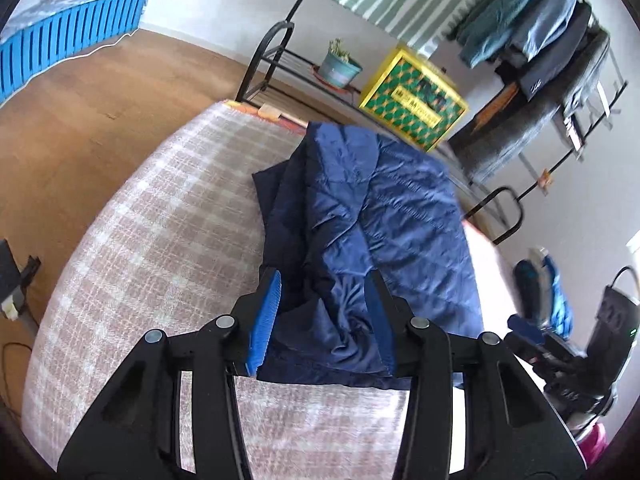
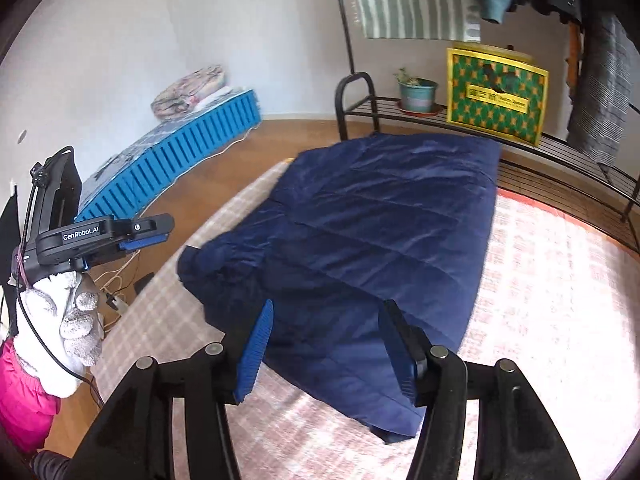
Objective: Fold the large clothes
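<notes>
A large navy quilted jacket [image 2: 380, 236] lies folded on a bed with a pink-and-white checked cover [image 2: 552, 304]. In the left wrist view the jacket [image 1: 384, 216] runs away from me. My left gripper [image 1: 326, 292] is open, its blue pads on either side of the jacket's bunched near end without pinching it. My right gripper [image 2: 328, 320] is open above the jacket's near edge and holds nothing. The left gripper also shows in the right wrist view [image 2: 148, 236], held off the bed's left side.
A black metal rack [image 2: 440, 116] behind the bed carries a potted plant [image 2: 416, 92], a yellow-green box [image 2: 496, 96] and hanging clothes [image 1: 552, 40]. A blue slatted bed base [image 2: 172, 164] lies on the wooden floor [image 1: 80, 120]. Cables lie on the floor at the left.
</notes>
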A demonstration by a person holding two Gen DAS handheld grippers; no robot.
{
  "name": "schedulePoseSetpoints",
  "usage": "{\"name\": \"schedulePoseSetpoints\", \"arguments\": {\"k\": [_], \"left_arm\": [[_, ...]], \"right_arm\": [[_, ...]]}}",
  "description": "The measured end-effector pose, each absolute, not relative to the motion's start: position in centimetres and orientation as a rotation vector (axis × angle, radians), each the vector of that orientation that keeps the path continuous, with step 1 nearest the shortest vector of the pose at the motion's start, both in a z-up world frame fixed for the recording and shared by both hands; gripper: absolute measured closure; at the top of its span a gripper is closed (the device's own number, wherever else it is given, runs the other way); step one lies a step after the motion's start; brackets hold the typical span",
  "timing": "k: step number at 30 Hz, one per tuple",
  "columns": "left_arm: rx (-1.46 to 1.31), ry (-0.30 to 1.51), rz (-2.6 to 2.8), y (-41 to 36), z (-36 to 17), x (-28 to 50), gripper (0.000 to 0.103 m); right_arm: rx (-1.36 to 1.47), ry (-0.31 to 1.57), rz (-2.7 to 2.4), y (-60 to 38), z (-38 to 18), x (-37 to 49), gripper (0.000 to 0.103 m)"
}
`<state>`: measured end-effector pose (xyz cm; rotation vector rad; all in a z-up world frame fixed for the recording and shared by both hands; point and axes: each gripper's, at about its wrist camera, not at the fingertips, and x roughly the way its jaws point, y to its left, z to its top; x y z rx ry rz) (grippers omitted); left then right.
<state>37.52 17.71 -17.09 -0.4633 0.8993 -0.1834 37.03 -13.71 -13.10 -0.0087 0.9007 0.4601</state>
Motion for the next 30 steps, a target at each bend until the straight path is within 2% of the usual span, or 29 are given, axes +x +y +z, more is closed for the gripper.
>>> {"name": "schedulePoseSetpoints", "arguments": {"k": [1, 3, 6, 11, 16, 17, 18, 21, 26, 30], "left_arm": [[-0.447, 0.931, -0.183, 17.1, -18.0, 37.8, 0.059], [-0.429, 0.987, -0.145, 16.3, -20.0, 37.9, 0.07], [-0.444, 1.06, -0.118, 16.1, -23.3, 37.4, 0.074], [-0.365, 1.069, -0.098, 14.5, -25.1, 36.5, 0.074], [-0.433, 1.061, -0.149, 16.3, -23.4, 36.9, 0.074], [-0.492, 1.045, -0.173, 17.4, -22.7, 36.9, 0.07], [-0.53, 1.027, -0.188, 18.4, -22.2, 36.9, 0.058], [-0.608, 0.949, -0.189, 21.0, -20.5, 38.0, 0.036], [-0.843, 0.972, -0.303, 24.1, -21.5, 42.7, 0.029], [-0.944, 1.003, -0.344, 24.9, -23.7, 46.0, 0.029]], "right_arm": [[-0.009, 0.91, 0.45, -14.1, -13.6, 37.2, 0.045], [-0.04, 0.922, 0.436, -14.4, -14.6, 37.8, 0.045], [-0.093, 0.956, 0.423, -14.3, -16.4, 38.7, 0.049], [-0.149, 1.024, 0.388, -15.2, -19.2, 39.8, 0.049], [-0.118, 1.029, 0.458, -16.9, -17.5, 39.6, 0.05], [-0.088, 1.018, 0.48, -17.6, -16.9, 39.5, 0.049], [-0.064, 1.006, 0.493, -18.2, -16.4, 39.5, 0.045], [0.024, 0.95, 0.483, -20.6, -15.3, 40.5, 0.03], [0.186, 0.937, 0.468, -23.6, -15.4, 43.4, 0.022], [0.22, 0.959, 0.485, -23.7, -16.4, 45.0, 0.017]]}}
